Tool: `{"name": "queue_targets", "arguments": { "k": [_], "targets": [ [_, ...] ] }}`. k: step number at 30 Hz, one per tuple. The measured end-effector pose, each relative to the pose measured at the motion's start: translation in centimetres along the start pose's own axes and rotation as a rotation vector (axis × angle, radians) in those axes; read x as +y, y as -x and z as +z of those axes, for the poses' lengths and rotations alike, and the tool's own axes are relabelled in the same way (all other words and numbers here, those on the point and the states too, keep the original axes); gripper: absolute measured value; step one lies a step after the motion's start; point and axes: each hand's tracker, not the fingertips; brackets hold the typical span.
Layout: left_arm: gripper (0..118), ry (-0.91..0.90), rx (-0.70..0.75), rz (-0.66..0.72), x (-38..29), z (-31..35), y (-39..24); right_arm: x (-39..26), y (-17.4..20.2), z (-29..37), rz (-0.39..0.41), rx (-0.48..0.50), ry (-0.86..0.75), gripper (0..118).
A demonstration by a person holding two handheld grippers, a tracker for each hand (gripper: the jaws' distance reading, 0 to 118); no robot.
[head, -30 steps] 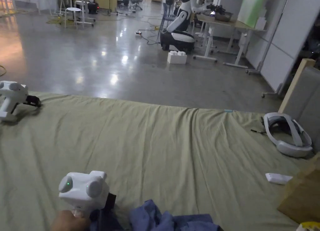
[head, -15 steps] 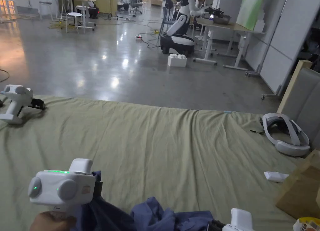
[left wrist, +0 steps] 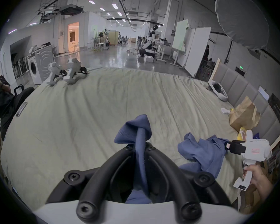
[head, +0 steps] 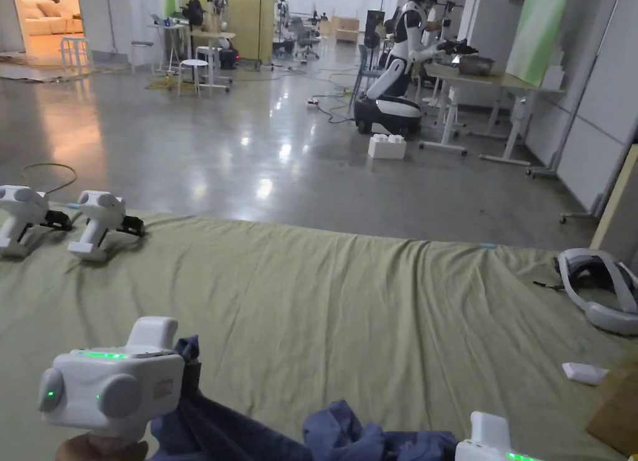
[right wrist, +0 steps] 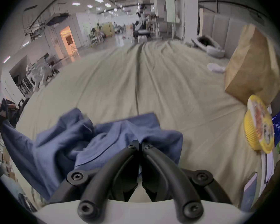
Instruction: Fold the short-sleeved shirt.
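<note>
Olive sheet covers the wide bed; spare grippers and a headset sit at its edges, leaving the middle free. We hold the blue shirt bunched at the near edge, likely to lift and spread it. Left gripper pinches a fabric ridge, jaws nearly closed. Right gripper clamps a fold, jaws almost together.

Shirt: soft blue cloth, matt, crumpled. Bed sheet: olive cloth, matt, creased. Tongs: smooth black plastic; floor: glossy; bag: brown paper.
</note>
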Motion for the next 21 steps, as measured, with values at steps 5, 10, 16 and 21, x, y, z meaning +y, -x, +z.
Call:
{"name": "queue_targets", "arguments": {
  "k": [5, 10, 16, 21],
  "targets": [
    [11, -0.113, 0.030, 0.008, 3.5, 4.4, 1.9, 3.9, 0.7, 5.9, 0.077, -0.010, -0.148, 4],
    [11, -0.203, 0.078, 0.028, 7.7, 8.8, 4.5, 8.5, 1.2, 11.3, 0.137, -0.037, -0.291, 4],
    [11, -0.298, 0.153, 0.062, 10.0, 11.1, 5.8, 14.7, 1.1, 17.1, 0.146, -0.078, -0.420, 4],
    [11, -0.339, 0.173, 0.092, 16.2, 16.7, 8.2, 19.6, 2.1, 20.8, 0.183, -0.090, -0.517, 4]
  ]
}}
